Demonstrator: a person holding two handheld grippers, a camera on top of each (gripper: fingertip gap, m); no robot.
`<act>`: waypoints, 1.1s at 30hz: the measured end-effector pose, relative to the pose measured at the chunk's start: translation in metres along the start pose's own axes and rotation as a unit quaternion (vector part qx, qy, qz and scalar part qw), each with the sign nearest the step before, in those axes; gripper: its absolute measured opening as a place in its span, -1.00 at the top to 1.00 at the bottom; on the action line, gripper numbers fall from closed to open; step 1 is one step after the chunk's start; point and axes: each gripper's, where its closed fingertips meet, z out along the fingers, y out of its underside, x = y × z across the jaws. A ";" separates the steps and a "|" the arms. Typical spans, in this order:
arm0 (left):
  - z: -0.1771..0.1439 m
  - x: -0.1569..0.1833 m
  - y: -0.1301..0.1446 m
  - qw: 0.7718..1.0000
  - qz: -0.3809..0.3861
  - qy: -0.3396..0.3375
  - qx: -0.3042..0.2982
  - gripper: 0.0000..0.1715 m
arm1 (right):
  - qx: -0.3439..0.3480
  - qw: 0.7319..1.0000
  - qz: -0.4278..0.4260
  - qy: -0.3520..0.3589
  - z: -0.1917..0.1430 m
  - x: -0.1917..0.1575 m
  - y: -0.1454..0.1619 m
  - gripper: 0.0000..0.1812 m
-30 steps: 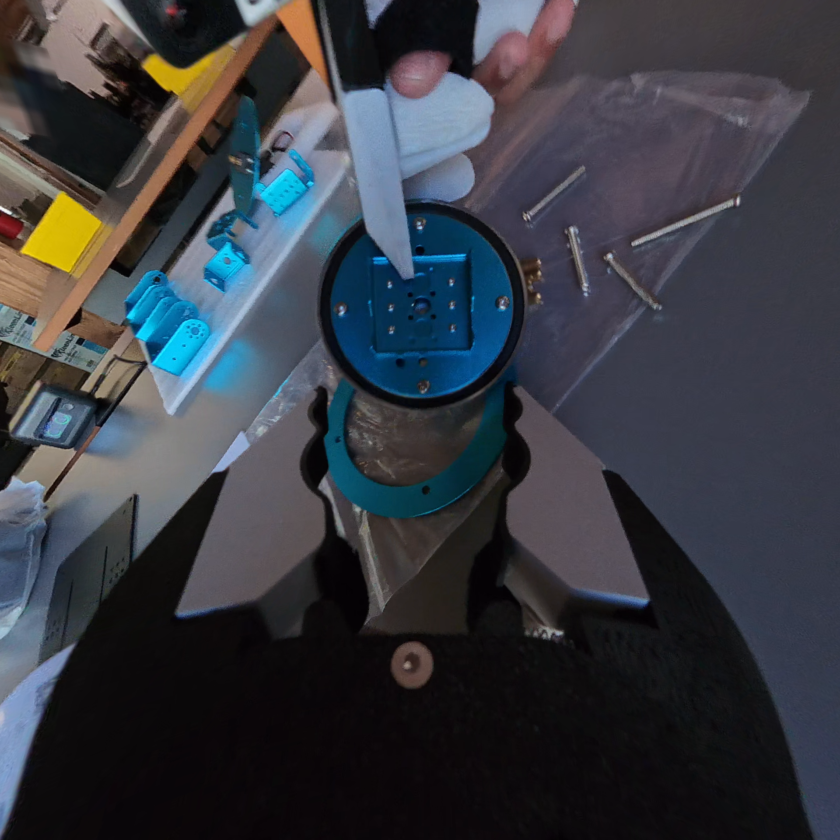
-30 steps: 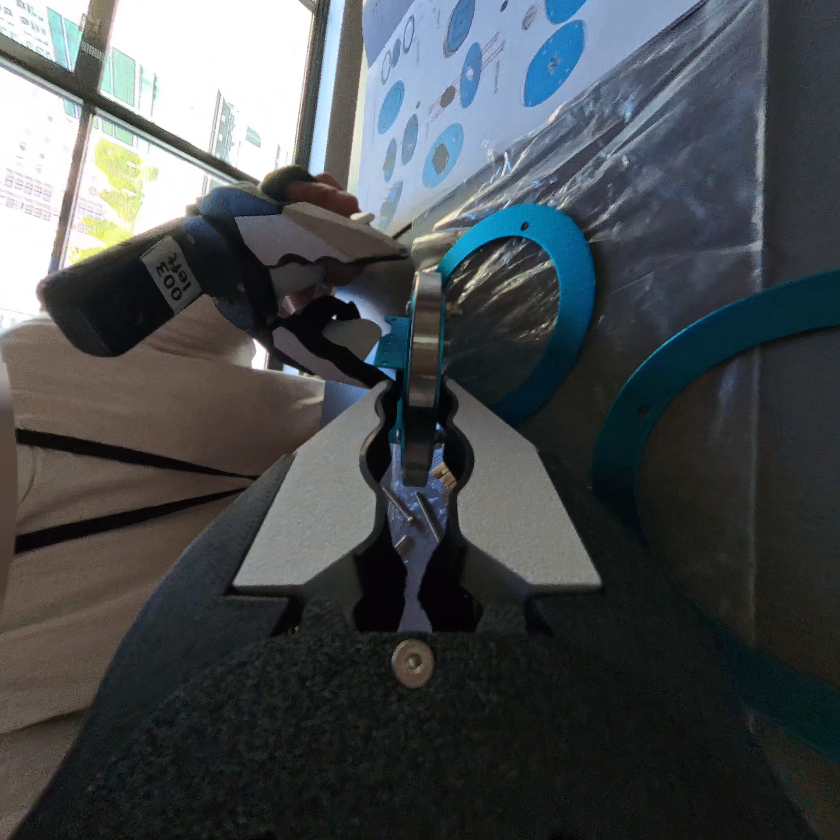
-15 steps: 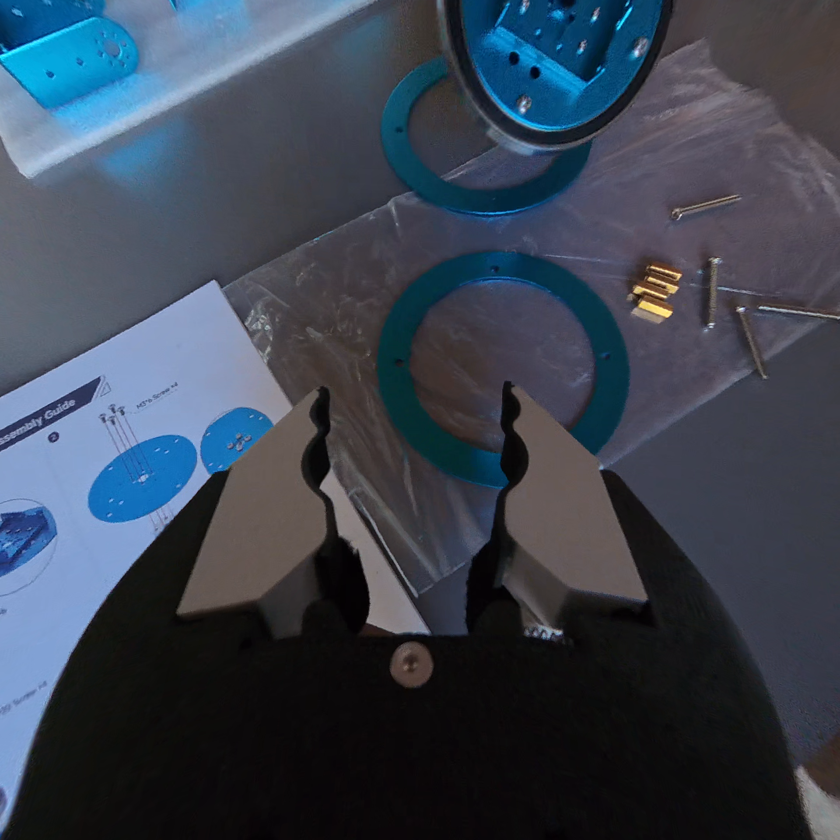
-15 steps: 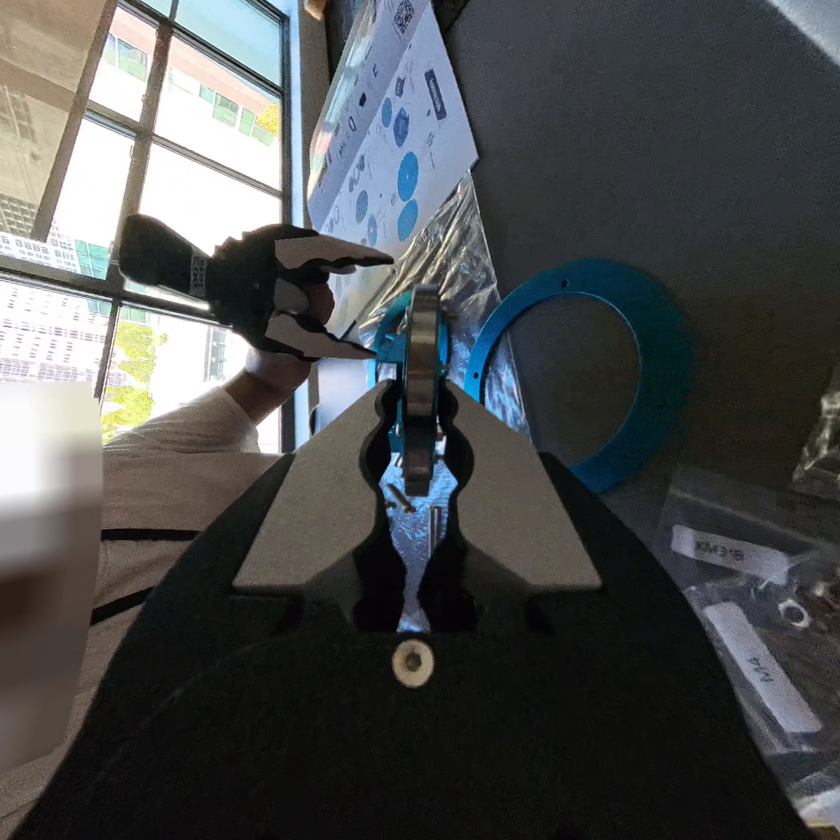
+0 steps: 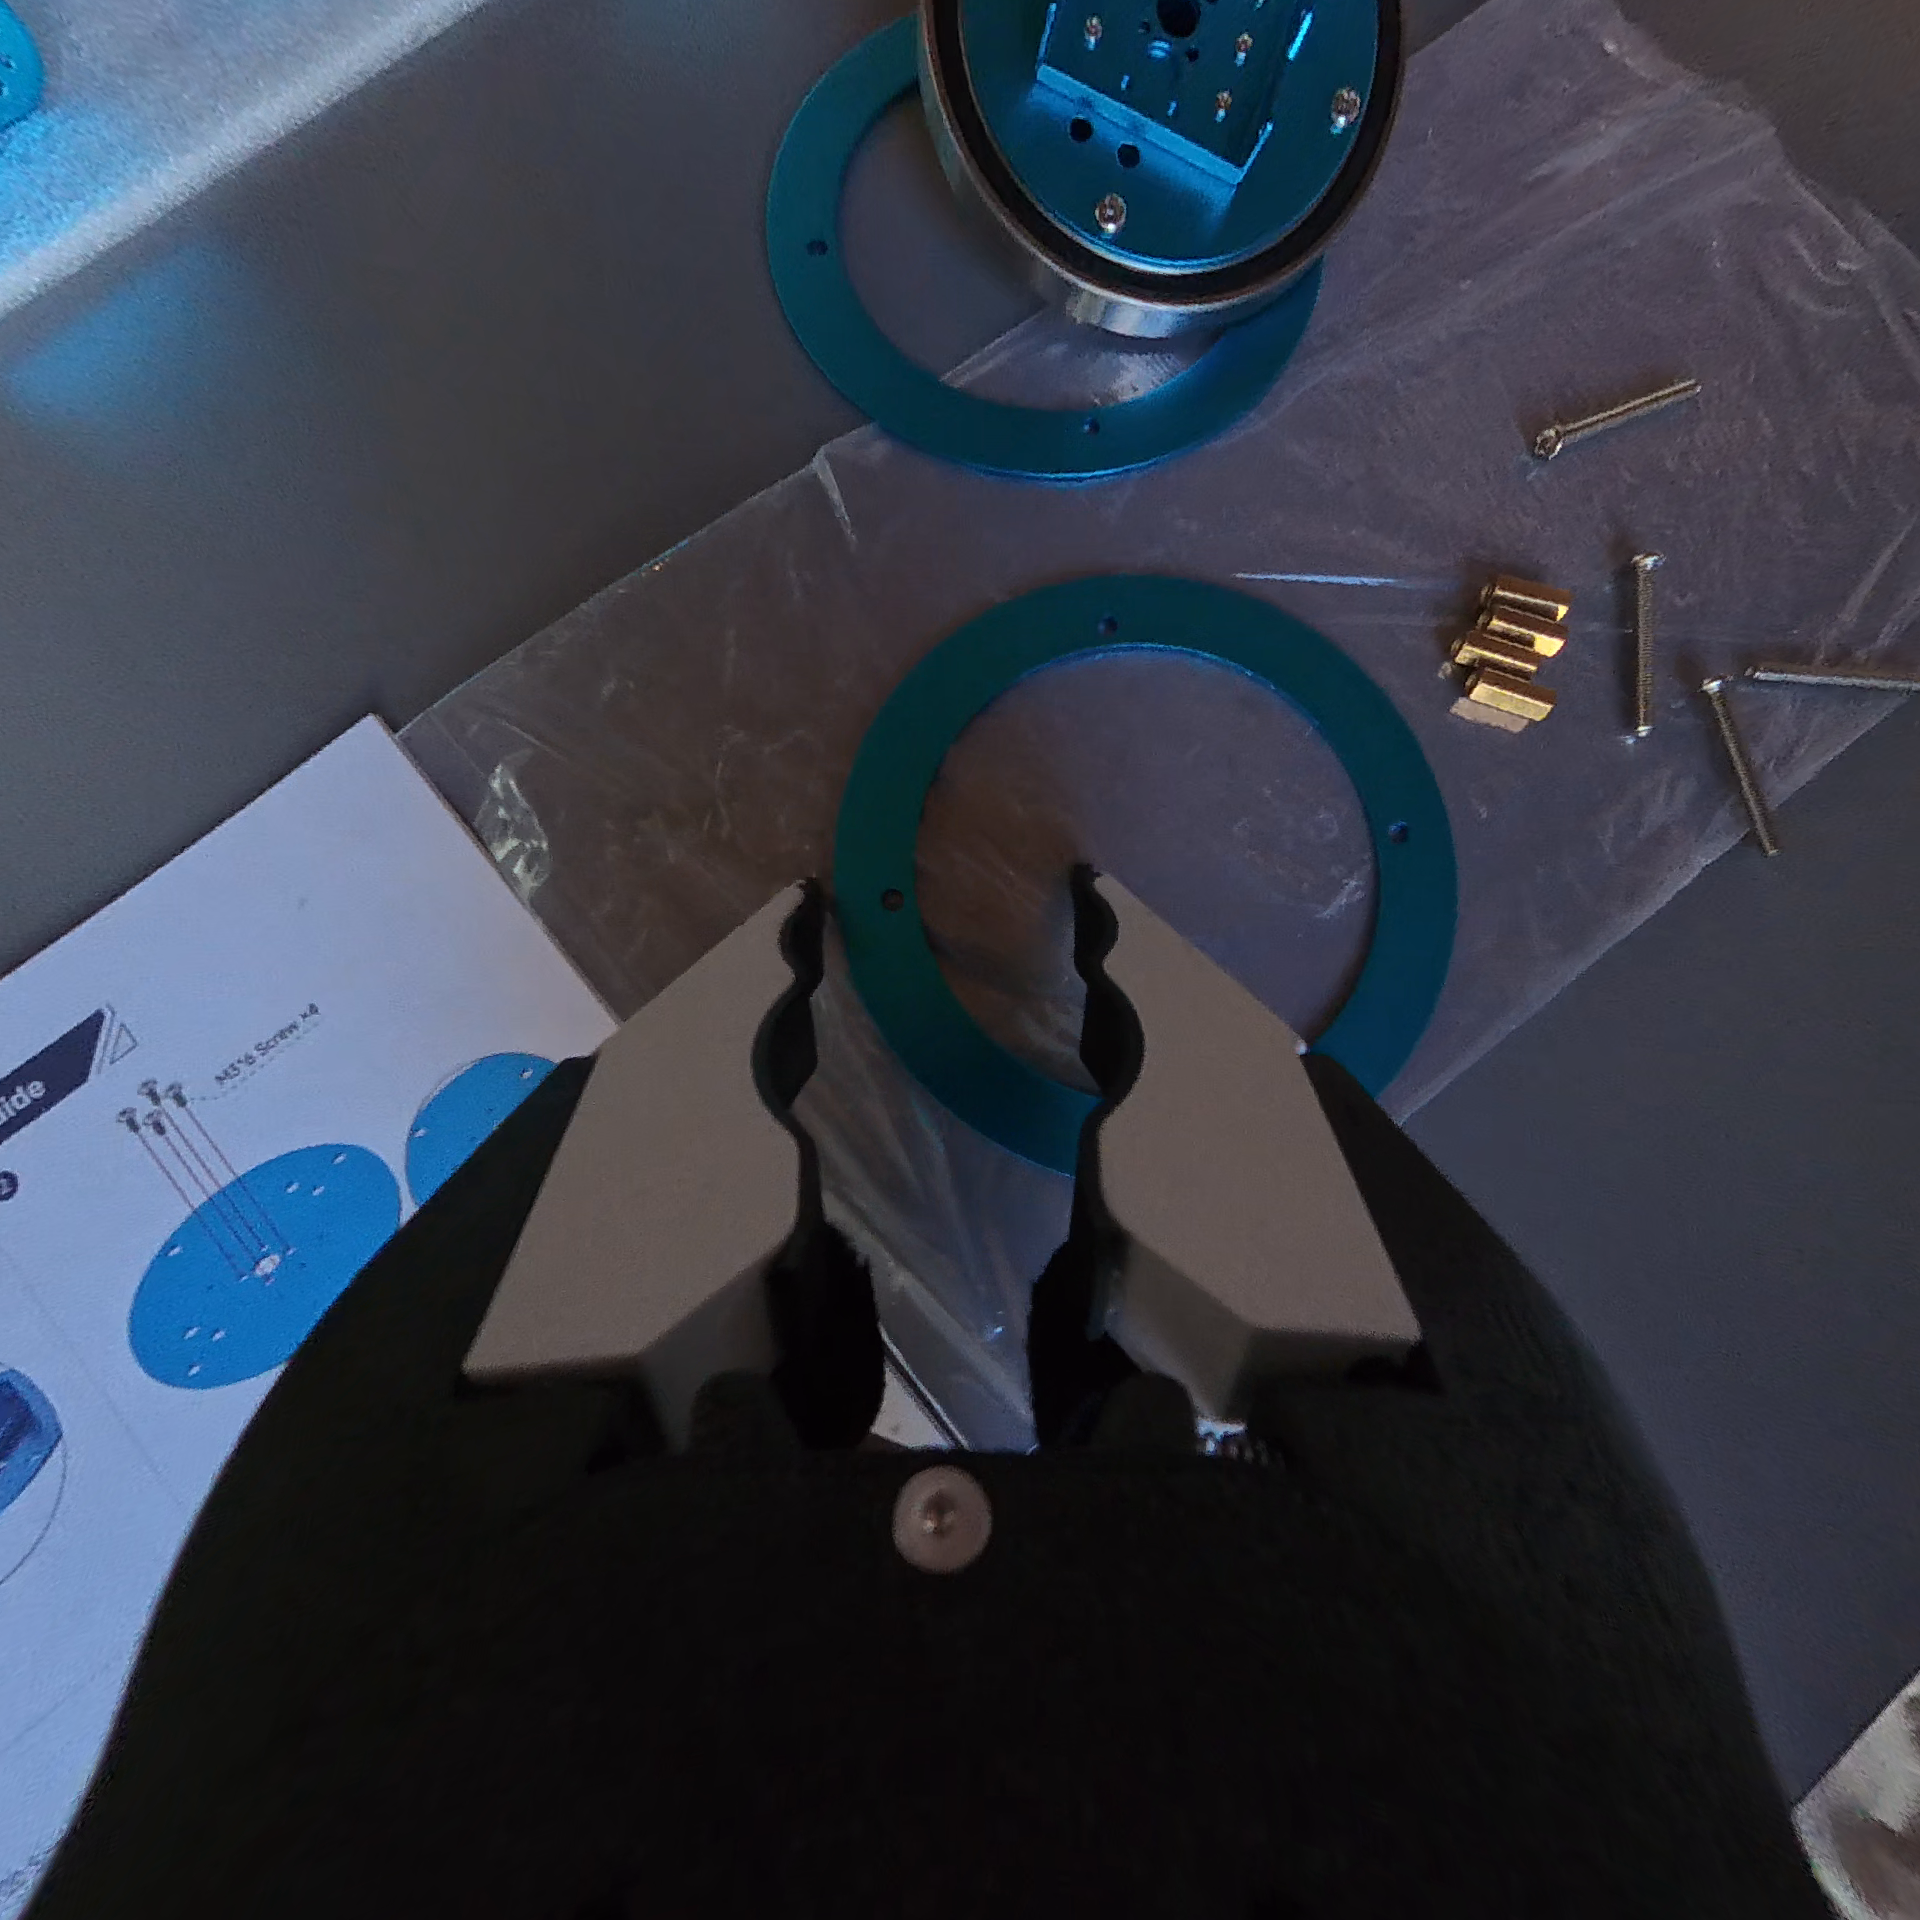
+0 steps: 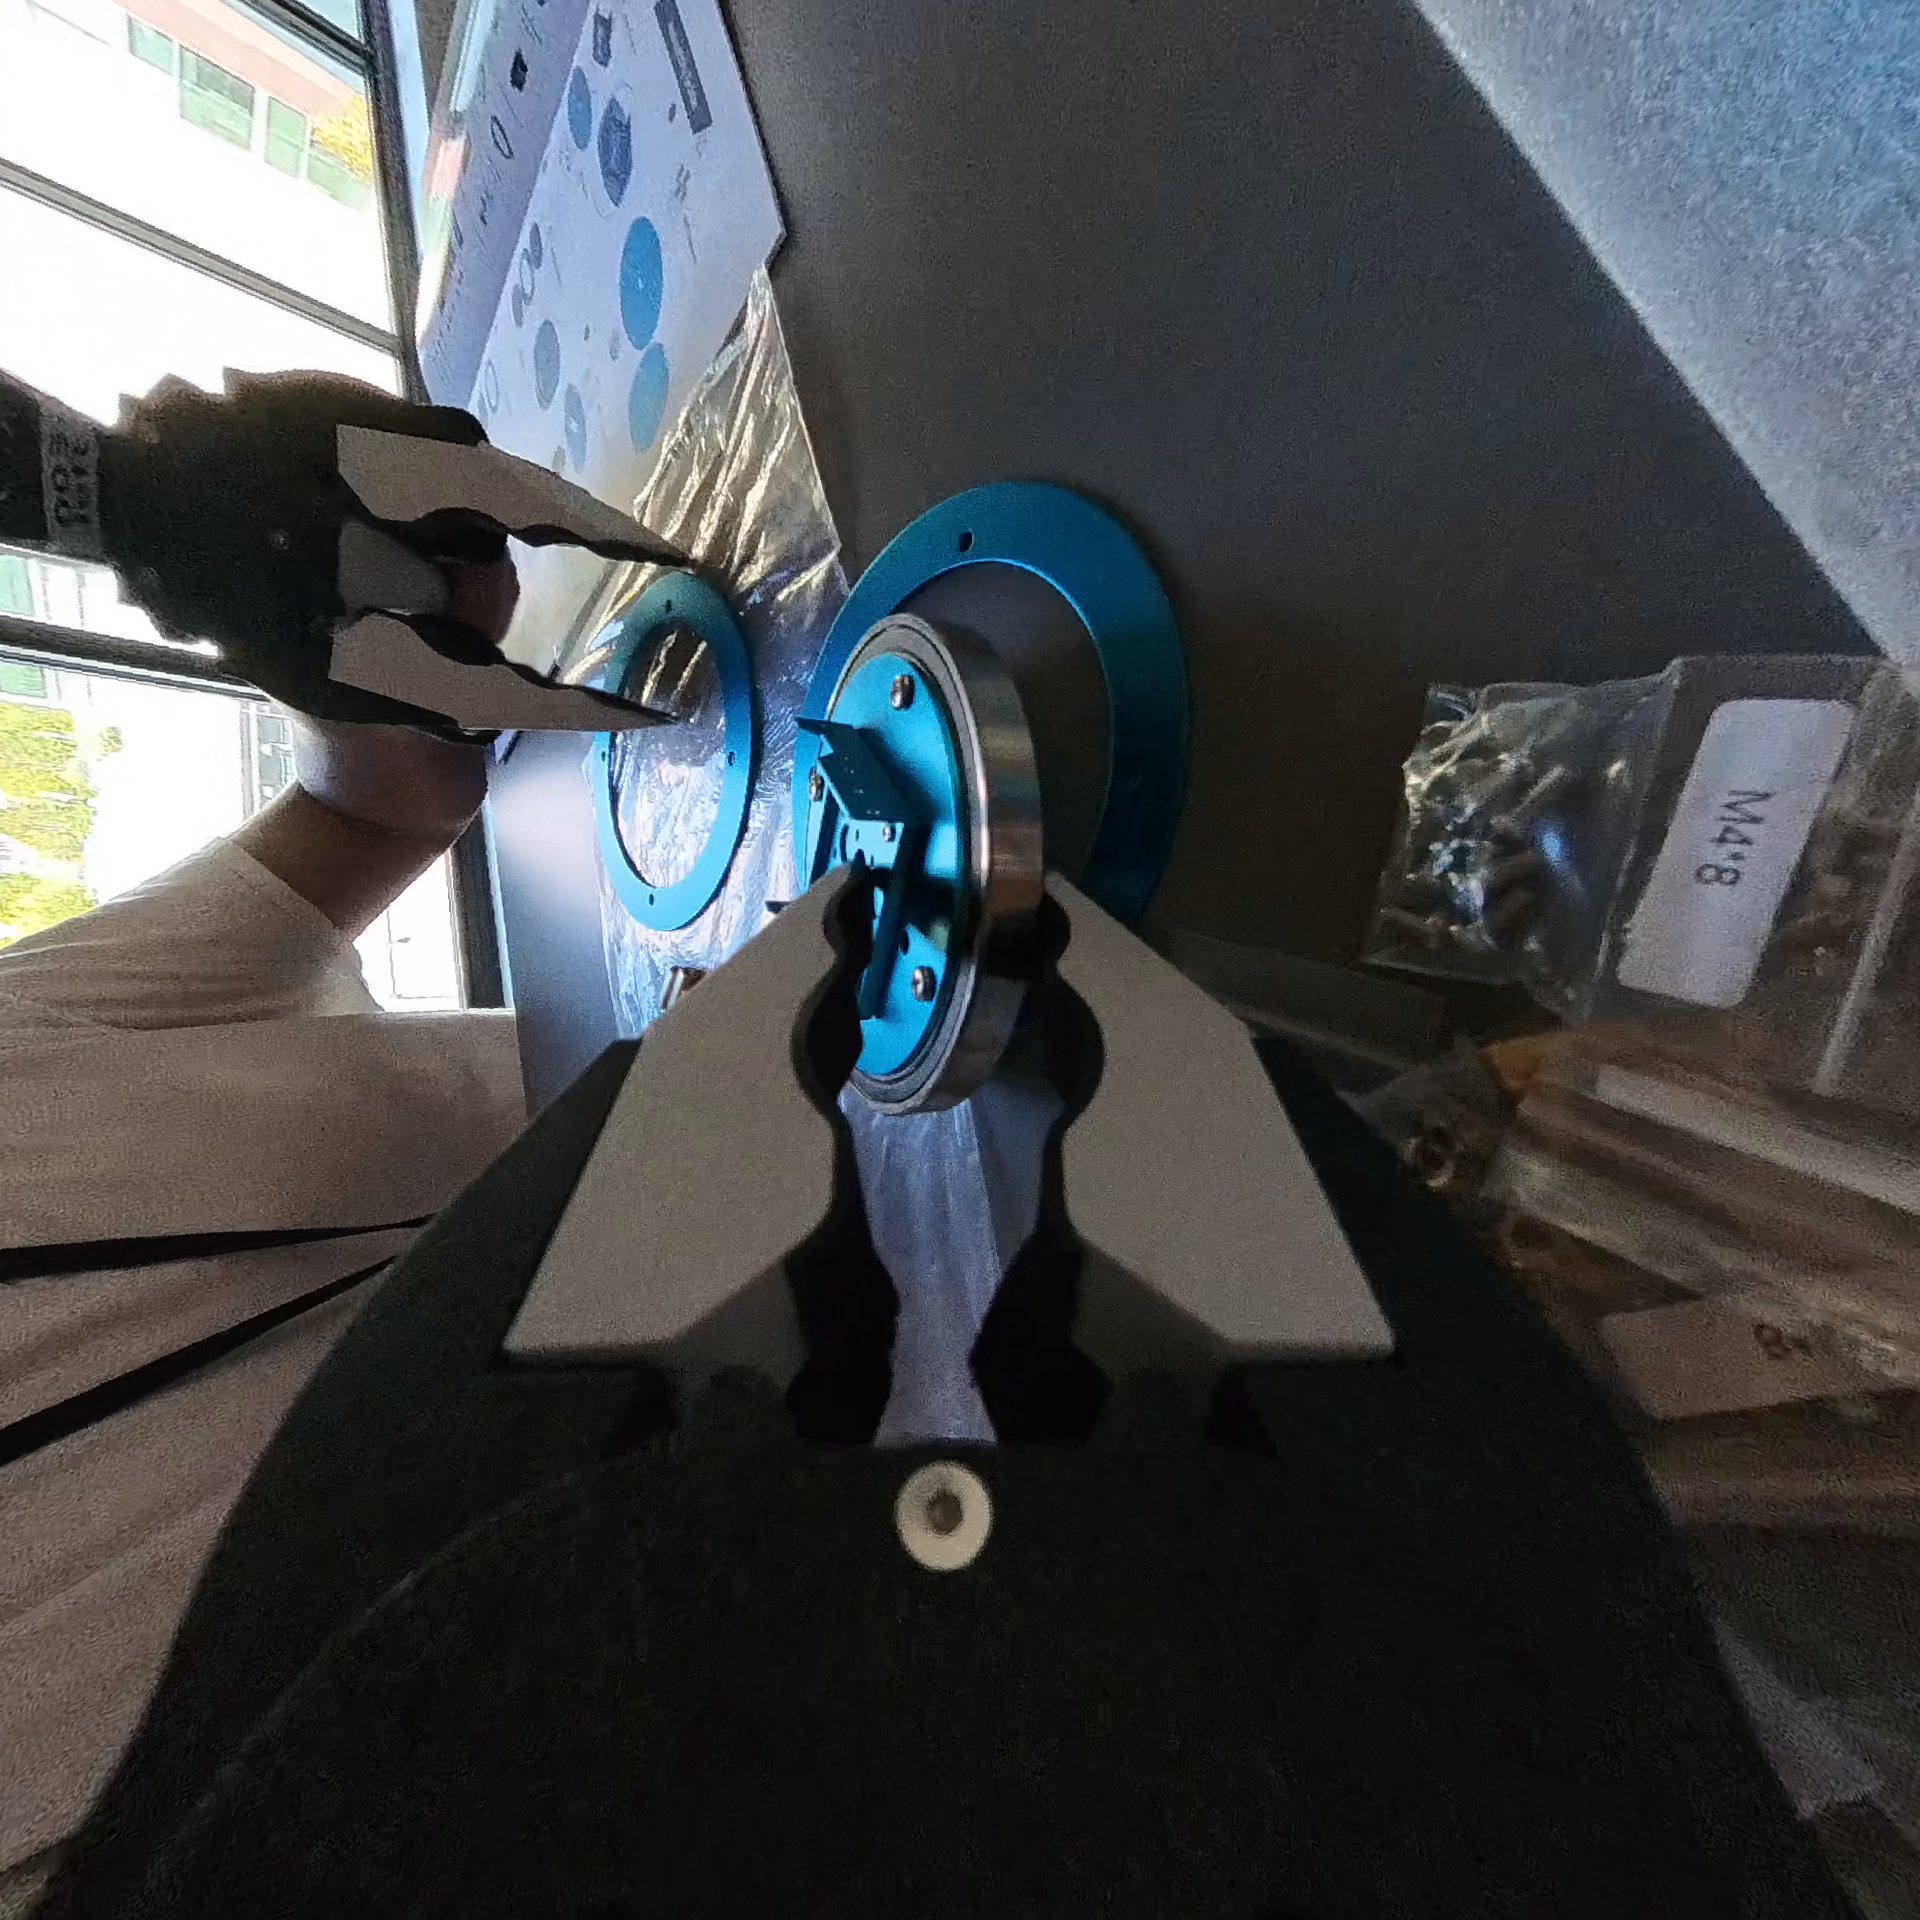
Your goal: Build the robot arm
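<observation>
The right gripper (image 6: 945, 891) has its fingers spread wider than the disc (image 6: 914, 831) is thick, one on each side of its lower edge. The outer finger seems to touch the steel rim, but I cannot tell whether either one presses. The disc sits on the far ring (image 5: 883, 343) at the edge of the plastic sheet (image 5: 1558, 260), tipped up on one side rather than lying flat. Its blue face with the square bracket looks up and across toward the left gripper (image 5: 945, 881). Being round, it has no long axis. Its centre axis leans off the upright, and with so loose a hold I'd say it could flop down, skid off the ring or roll on its rim. The left gripper is unclenched and holds nothing. One finger is outside the near ring (image 5: 1195, 615) and one inside, astride its band, low over the sheet. That ring lies flat and is thin, so I'd judge the tips could slide over it or drag the slick sheet. That would disturb the screws (image 5: 1642, 644) and brass spacers (image 5: 1507, 649) just beside it. A leaflet (image 5: 260, 1143) lies near on the grey surface (image 5: 416, 416), and bags of hardware (image 6: 1558, 831) lie by the right gripper.
</observation>
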 end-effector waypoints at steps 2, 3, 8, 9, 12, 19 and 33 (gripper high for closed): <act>0.000 0.000 0.000 1.000 0.007 0.005 -0.008 0.44 | 0.001 1.000 -0.019 0.021 -0.002 0.005 0.000 0.64; 0.000 0.001 0.000 1.000 0.011 0.009 -0.011 0.44 | 0.000 0.999 -0.030 0.030 -0.003 0.007 -0.001 0.63; 0.001 0.005 -0.002 0.999 0.026 0.021 -0.010 0.65 | -0.009 0.993 -0.074 0.091 -0.009 0.012 0.001 0.58; 0.001 0.005 -0.002 0.999 0.027 0.021 -0.006 0.78 | -0.015 0.990 -0.080 0.119 -0.013 0.015 0.003 0.55; 0.001 0.005 -0.003 0.999 0.025 0.023 0.006 0.83 | -0.001 0.981 -0.093 0.173 -0.027 0.010 0.004 0.55; 0.000 0.000 -0.004 0.998 0.057 -0.003 0.015 0.84 | 0.029 0.974 -0.208 0.083 0.021 -0.093 0.038 0.56; -0.036 0.012 -0.031 0.978 0.149 -0.061 0.130 0.84 | -0.014 0.986 -0.153 -0.063 0.084 -0.105 0.023 0.93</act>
